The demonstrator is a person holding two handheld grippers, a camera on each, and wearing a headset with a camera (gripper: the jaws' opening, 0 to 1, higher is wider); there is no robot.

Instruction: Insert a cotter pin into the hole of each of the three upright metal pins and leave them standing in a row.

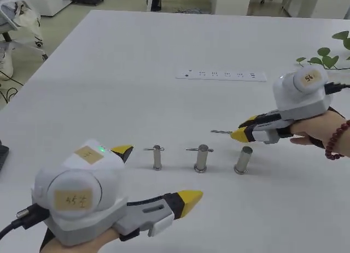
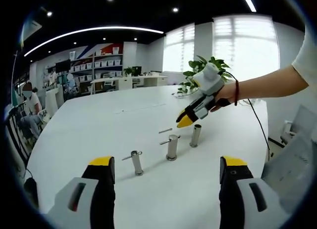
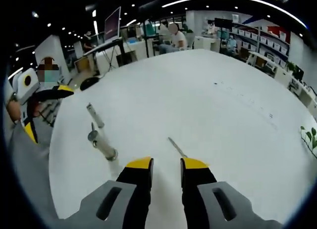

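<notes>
Steel upright metal pins [image 2: 172, 147], three short cylinders, stand in a row on the white counter [image 1: 164, 56]; the left-hand pin [image 1: 157, 157] and middle pin [image 1: 202, 158] each carry a crosswise cotter pin [image 1: 150, 149]; the right gripper [image 1: 239, 135], jaws pinching a thin silvery loose cotter pin [image 1: 221, 132], hovers just above the right-hand pin [image 1: 243, 160]; the left gripper [image 2: 167, 164] hangs nearer, jaws spread wide.

White table [image 1: 109, 72], power strip [image 1: 221, 75], leafy plant [image 1: 328, 59], office shelves [image 2: 99, 65]
</notes>
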